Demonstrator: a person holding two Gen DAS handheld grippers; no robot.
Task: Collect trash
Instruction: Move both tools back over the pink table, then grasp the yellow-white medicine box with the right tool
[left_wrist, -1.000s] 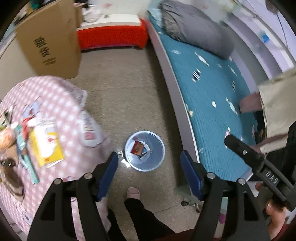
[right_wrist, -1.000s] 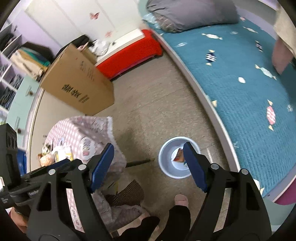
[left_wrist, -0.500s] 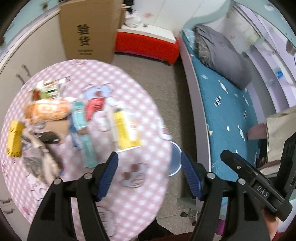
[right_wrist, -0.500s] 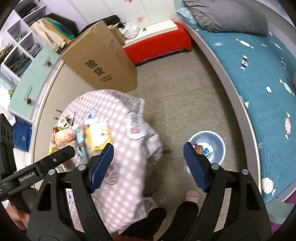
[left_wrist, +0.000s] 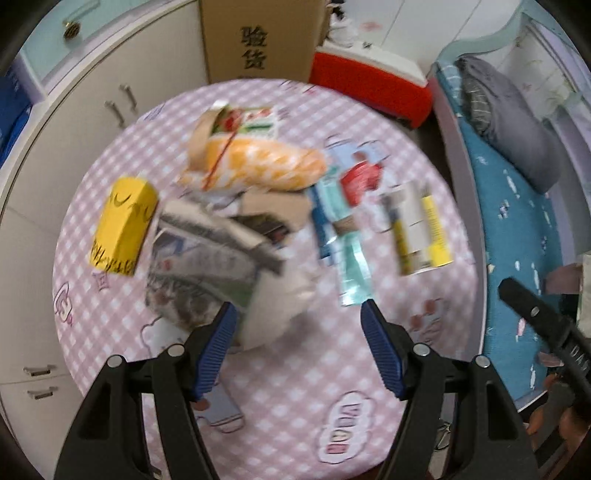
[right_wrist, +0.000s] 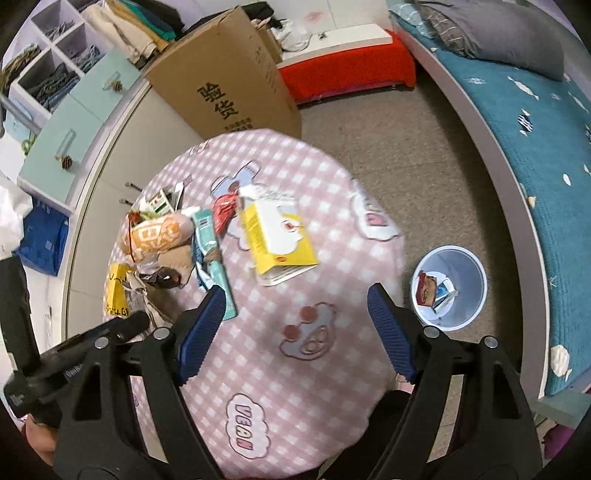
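Both grippers hung over a round table (right_wrist: 325, 369) with a pink checked cloth. The left gripper (left_wrist: 297, 345) had its two blue-padded fingers spread wide apart, and nothing was between them. The right gripper (right_wrist: 295, 334) was spread wide too, and it held nothing.

The trash lay in a messy bunch on the far side of the table. From the left wrist view, a yellow box (left_wrist: 122, 225) lay to the left. Next to it was a pile of crumpled grey and white wrappers (left_wrist: 207, 266), just past the left finger tip. Behind the pile lay an orange snack bag (left_wrist: 262, 162). To the right was a long teal packet (left_wrist: 347, 258), with a red wrapper (left_wrist: 360, 179) near its far end. Further right lay a flat yellow and white carton (left_wrist: 421, 229). This view was blurry, so small print could not be read.

From the right wrist view, the same carton (right_wrist: 277, 240) lay near the middle of the table, and the teal packet (right_wrist: 214, 258) reached close to the left finger.

A light blue bin (right_wrist: 448, 291) stood on the floor to the right of the table, between the table and a bed (right_wrist: 535, 129) with a teal cover. Some wrappers already lay inside the bin. A big cardboard box (right_wrist: 229, 81) leaned behind the table.
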